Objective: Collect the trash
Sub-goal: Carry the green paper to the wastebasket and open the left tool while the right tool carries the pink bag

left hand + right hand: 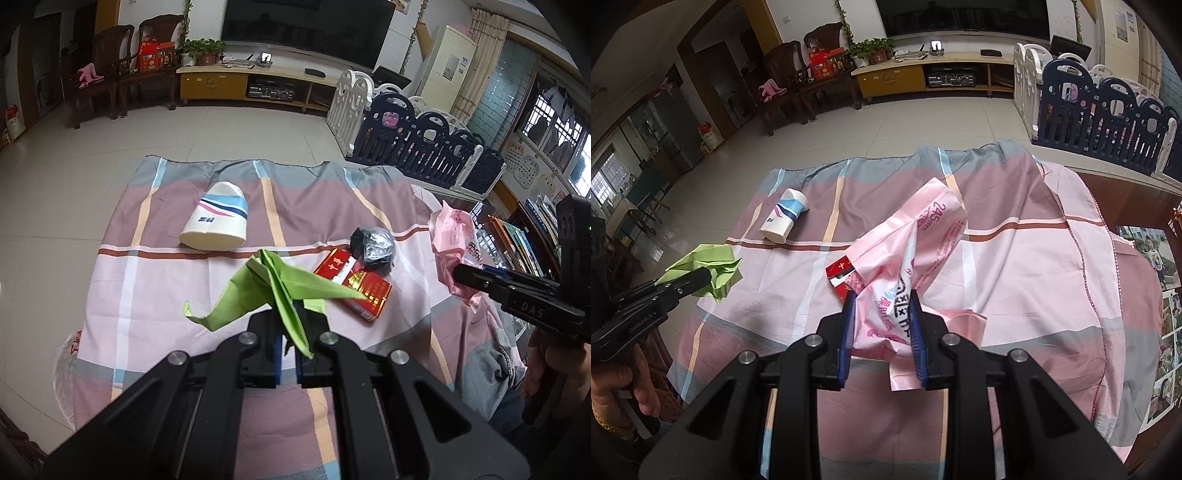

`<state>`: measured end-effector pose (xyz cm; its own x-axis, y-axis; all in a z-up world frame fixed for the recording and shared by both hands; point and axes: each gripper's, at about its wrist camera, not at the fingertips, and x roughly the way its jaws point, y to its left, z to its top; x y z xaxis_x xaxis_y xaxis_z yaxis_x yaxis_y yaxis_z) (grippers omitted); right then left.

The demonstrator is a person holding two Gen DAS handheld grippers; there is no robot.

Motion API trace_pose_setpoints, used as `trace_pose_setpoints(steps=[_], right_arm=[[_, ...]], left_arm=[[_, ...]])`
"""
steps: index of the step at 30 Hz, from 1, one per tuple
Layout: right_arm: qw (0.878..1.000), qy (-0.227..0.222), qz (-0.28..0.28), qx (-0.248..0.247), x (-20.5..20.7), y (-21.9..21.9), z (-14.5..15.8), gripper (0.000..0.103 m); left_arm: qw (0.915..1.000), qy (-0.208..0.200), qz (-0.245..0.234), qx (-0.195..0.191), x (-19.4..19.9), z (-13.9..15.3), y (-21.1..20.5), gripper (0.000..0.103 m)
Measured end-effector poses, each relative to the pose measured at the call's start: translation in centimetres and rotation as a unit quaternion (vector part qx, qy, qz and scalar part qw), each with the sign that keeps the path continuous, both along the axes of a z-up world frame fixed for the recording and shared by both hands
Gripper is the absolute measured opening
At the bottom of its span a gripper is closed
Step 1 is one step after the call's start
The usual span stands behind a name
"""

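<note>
In closed left gripper (pixel 289 325): green paper (pixel 273 291).

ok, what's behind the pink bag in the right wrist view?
A red cigarette box pokes out past the pink bag held by the right gripper; most of it is covered. The black wad is hidden there.

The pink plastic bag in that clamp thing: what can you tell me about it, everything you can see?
The pink plastic bag is thin, glossy film, crumpled and bunched, printed with dark Chinese characters, pink and blue lettering and "245mm". The right hand-held gripper pinches its lower middle between blue pads, holding it up above the striped cloth. Its top billows upward, and a loose flap hangs below the fingers. In the right wrist view it partly hides the red cigarette pack behind it. Whether it holds anything inside cannot be seen.
</note>
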<state>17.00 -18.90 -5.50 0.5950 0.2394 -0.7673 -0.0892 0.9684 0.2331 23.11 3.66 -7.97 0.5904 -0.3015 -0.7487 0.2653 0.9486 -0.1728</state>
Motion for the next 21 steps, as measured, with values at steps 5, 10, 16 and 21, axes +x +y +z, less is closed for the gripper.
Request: trace_pose_setpoints(steps=[5,10,16,21], right_arm=[[0.999,-0.029,0.017,0.009,-0.2,1.1,1.0,0.027],[0.998,-0.038,0.052,0.001,-0.3,4.7,1.8,0.027],[0.992,-0.028,0.123,0.012,-1.0,13.2,1.9,0.027],[0.980,-0.038,0.195,0.023,-1.5,21.7,3.4,0.027]], left_arm=[[0.9975,-0.008,0.070,-0.005,-0.2,1.7,6.3,0.007],[0.9818,0.022,0.188,0.014,-0.1,1.2,15.1,0.007],[0.9472,0.092,0.307,0.004,-0.9,-2.3,24.7,0.036],[0.9335,0.124,0.336,-0.006,-1.5,-4.3,27.8,0.078]])
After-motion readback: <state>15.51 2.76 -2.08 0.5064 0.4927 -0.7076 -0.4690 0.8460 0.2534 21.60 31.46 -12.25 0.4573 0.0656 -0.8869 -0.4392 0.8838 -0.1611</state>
